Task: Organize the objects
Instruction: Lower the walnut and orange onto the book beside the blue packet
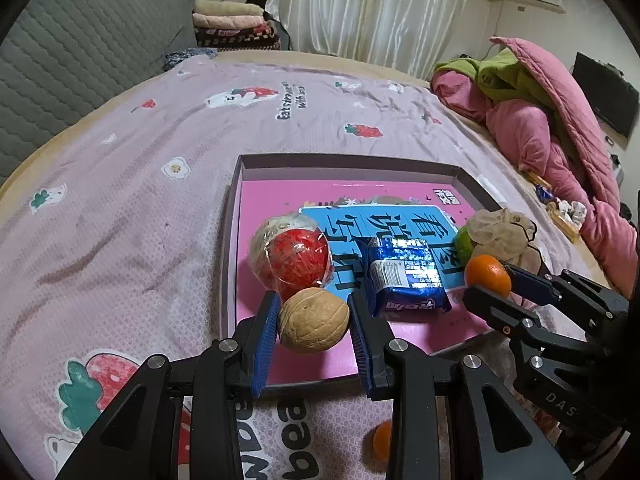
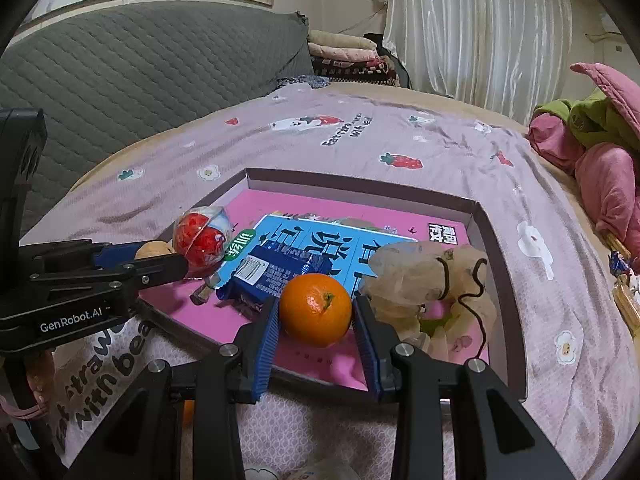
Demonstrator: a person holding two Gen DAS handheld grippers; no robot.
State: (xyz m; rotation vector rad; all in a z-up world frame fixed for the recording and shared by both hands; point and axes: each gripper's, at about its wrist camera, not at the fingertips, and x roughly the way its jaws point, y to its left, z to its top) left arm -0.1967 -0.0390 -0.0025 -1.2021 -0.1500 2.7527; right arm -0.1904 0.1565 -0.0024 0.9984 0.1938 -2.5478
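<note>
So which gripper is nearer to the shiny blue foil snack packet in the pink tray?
Left. The left gripper, shut on a walnut, hangs right beside the blue packet. The right gripper, holding an orange, sits slightly farther off.

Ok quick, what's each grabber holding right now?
Left gripper: closed on the walnut.
Right gripper: closed on the orange.

Tray (image 1: 240, 216) far half free; near half crowded.
</note>
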